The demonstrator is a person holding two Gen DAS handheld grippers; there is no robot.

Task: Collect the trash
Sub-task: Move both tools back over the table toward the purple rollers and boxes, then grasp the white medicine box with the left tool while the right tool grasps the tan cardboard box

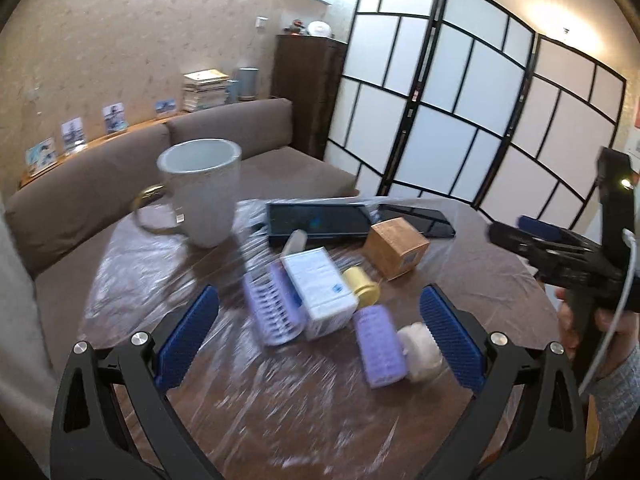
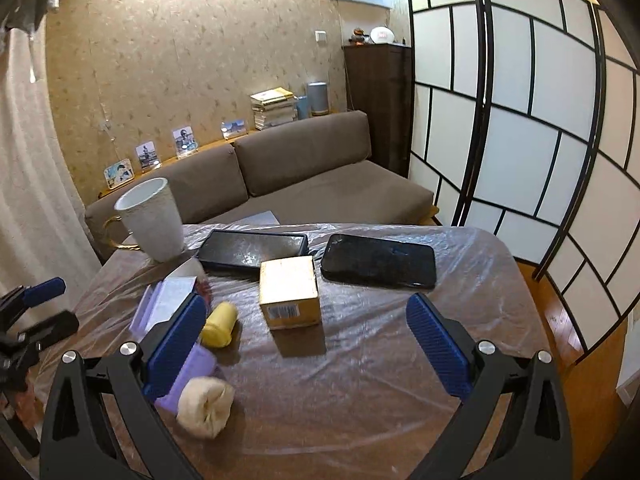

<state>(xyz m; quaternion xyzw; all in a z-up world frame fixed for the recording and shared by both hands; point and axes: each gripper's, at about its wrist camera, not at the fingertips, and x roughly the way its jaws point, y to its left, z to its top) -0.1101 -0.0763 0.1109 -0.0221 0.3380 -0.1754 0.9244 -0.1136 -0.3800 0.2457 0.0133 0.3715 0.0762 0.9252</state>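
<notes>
A brown table under clear plastic film (image 1: 280, 420) (image 2: 380, 360) holds small clutter. A crumpled white paper wad (image 1: 420, 352) (image 2: 206, 404) lies beside a purple hair roller (image 1: 380, 348) (image 2: 192, 372). Close by are a yellow cap (image 1: 362, 288) (image 2: 219, 324), a white carton (image 1: 320, 292) (image 2: 172, 296), a second purple roller (image 1: 272, 308) and a cardboard box (image 1: 396, 248) (image 2: 290, 296). My left gripper (image 1: 320, 340) (image 2: 52, 308) hovers open over the rollers and carton, holding nothing. My right gripper (image 2: 308, 346) (image 1: 516, 232) is open too, above the film in front of the cardboard box.
A white mug (image 1: 200, 192) (image 2: 150, 220) stands at the table's far left. Two dark phones (image 1: 320, 220) (image 2: 378, 260) lie flat along the far edge. A brown sofa (image 2: 300, 172) sits behind the table and a folding screen (image 1: 460, 100) stands to the right.
</notes>
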